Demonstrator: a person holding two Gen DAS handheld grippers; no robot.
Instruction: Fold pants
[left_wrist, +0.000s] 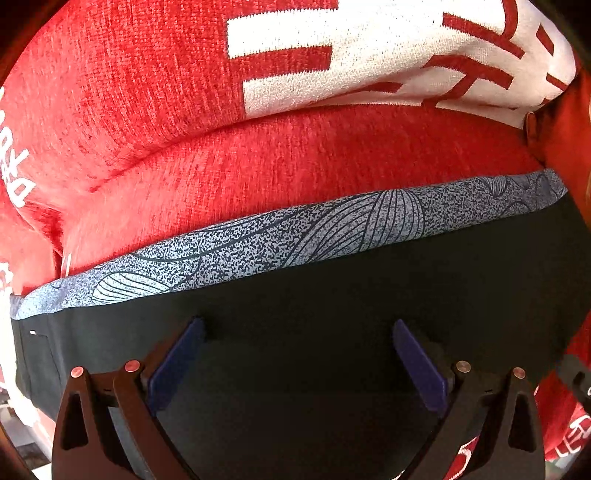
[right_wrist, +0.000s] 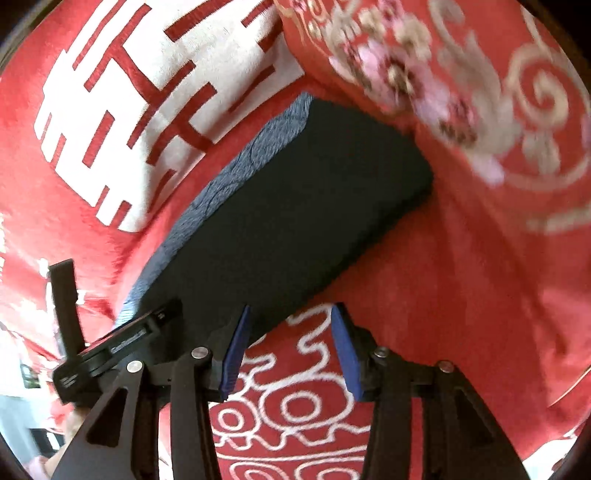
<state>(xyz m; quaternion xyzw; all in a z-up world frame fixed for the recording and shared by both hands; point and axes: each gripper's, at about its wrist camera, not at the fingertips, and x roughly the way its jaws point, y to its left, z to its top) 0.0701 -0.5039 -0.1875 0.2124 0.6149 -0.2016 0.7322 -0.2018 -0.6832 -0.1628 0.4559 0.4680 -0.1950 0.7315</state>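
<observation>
Left wrist view: the pants (left_wrist: 369, 295) lie as a flat dark rectangle on a red blanket (left_wrist: 184, 110), with a speckled blue-grey band (left_wrist: 295, 236) along the edge farthest from the camera.
Left gripper (left_wrist: 297, 332): jaws spread wide and holding nothing; both blue pads (left_wrist: 177, 362) hover over the dark cloth on the near side of the band.
Right wrist view: the same pants (right_wrist: 295, 206) show as a compact, already doubled stack, and the band (right_wrist: 221, 184) runs along the stack's left edge.
Right gripper (right_wrist: 291, 325): jaws parted and empty, at the near corner of the pants; one pad (right_wrist: 236, 350) is over the dark edge, the other over the white scroll pattern (right_wrist: 295, 406) on the blanket (contact with the cloth cannot be told).
Left gripper from this view (right_wrist: 110, 347): just beside the band's near end.
Stage: probably late in the task, with the stack looking neat and a last fold or smoothing left.
Doing it well: take every layer at each near corner, pinch both sides at the same depth, and lift them together.
Placement: carry the near edge toward the band and lay it parallel, so the stack stays square.
Risk: the soft blanket may get caught in a pinch; a top-layer-only grip would let the stack slide apart.
</observation>
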